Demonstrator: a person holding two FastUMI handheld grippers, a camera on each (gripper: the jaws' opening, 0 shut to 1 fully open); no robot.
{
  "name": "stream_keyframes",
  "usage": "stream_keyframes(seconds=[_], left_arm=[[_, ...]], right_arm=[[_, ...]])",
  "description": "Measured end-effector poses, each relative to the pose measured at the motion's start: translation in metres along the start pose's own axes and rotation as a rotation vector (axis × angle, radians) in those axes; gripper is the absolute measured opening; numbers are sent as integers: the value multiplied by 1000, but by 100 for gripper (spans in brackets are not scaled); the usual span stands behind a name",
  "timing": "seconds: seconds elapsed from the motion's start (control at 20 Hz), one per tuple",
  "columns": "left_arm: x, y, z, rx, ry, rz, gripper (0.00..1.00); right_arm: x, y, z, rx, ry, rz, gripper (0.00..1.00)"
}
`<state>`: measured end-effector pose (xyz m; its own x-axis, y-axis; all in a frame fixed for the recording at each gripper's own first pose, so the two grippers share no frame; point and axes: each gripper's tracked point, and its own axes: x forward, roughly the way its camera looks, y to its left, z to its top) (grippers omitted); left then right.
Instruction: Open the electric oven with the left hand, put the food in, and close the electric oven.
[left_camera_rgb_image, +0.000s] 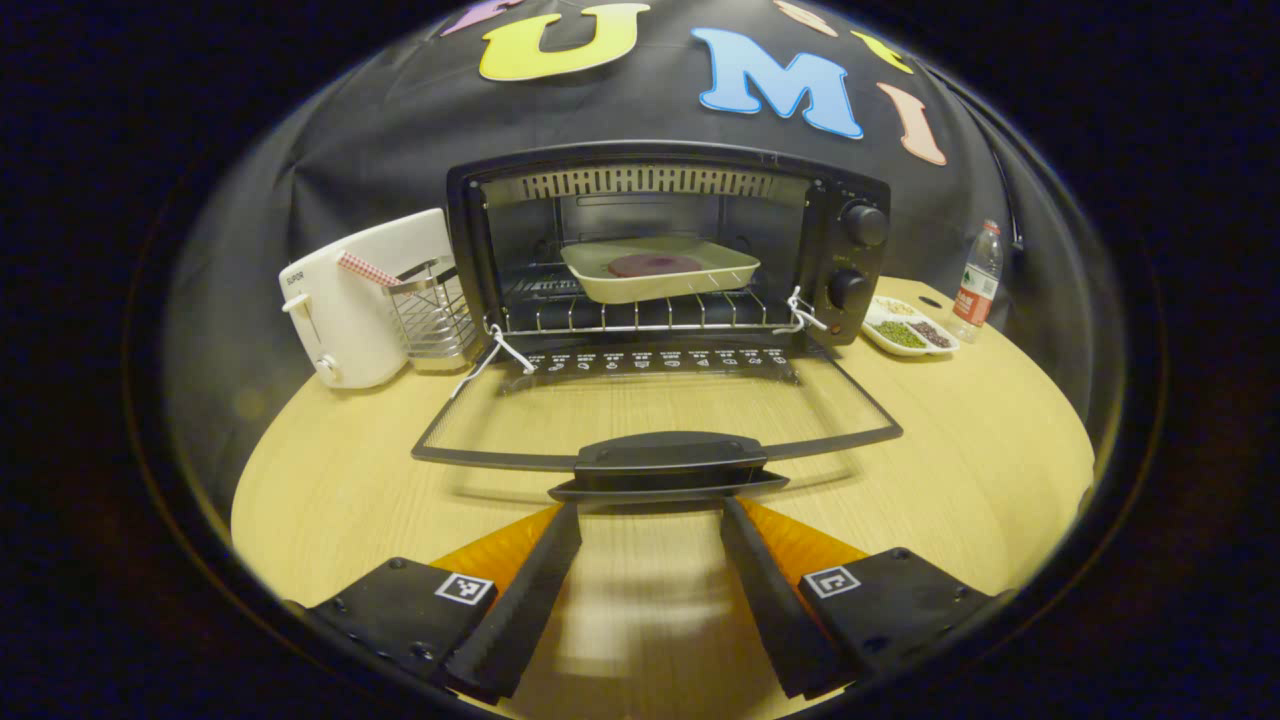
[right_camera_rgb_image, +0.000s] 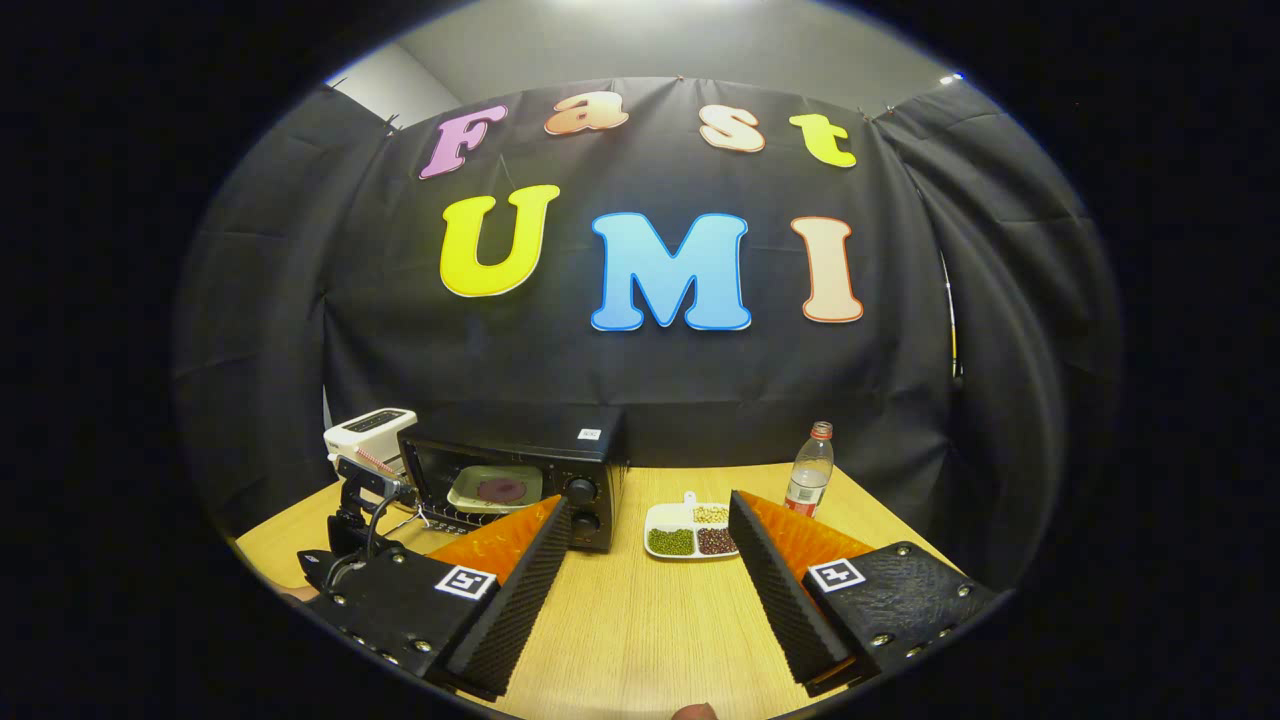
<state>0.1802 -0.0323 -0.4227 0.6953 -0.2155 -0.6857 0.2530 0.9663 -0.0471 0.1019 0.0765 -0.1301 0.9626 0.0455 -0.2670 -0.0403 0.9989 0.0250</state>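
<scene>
Left gripper view: the electric oven is seen on the wooden table with its glass door folded fully down. The cream tray carrying the round dark red food is seated on the wire rack inside the cavity. The left gripper is positioned just in front of the door handle, fingers spread wide and nothing held (fingertips near the handle's underside; contact cannot be confirmed). A white toaster and a wire holder are located beside the oven, a divided dish of beans and a bottle on the other side.

In the right gripper view, the right gripper is held well apart from the oven, fingers wide apart and empty.
</scene>
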Motion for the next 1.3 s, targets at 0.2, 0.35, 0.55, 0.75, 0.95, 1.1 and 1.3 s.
stream_keyframes(seconds=[0.2,0.35,0.55,0.75,0.95,1.1,1.3], left_arm=[[-9,0,10,7,-37,1,99],[-22,0,23,-2,-71,-4,97],[-38,1,46,-28,-138,-8,97],[-46,1,69,-4,-203,-7,100],[-51,2,102,18,-271,-9,100],[-53,5,130,13,-321,-16,100],[-84,1,168,20,-402,-28,97]], right_arm=[[3,11,-4,0,3,27,98],[4,19,-8,6,14,52,98],[7,26,-9,17,13,67,98],[10,23,-10,37,21,56,98],[4,13,-6,48,31,41,98],[10,19,-9,54,21,37,98],[7,15,0,60,2,34,98]])
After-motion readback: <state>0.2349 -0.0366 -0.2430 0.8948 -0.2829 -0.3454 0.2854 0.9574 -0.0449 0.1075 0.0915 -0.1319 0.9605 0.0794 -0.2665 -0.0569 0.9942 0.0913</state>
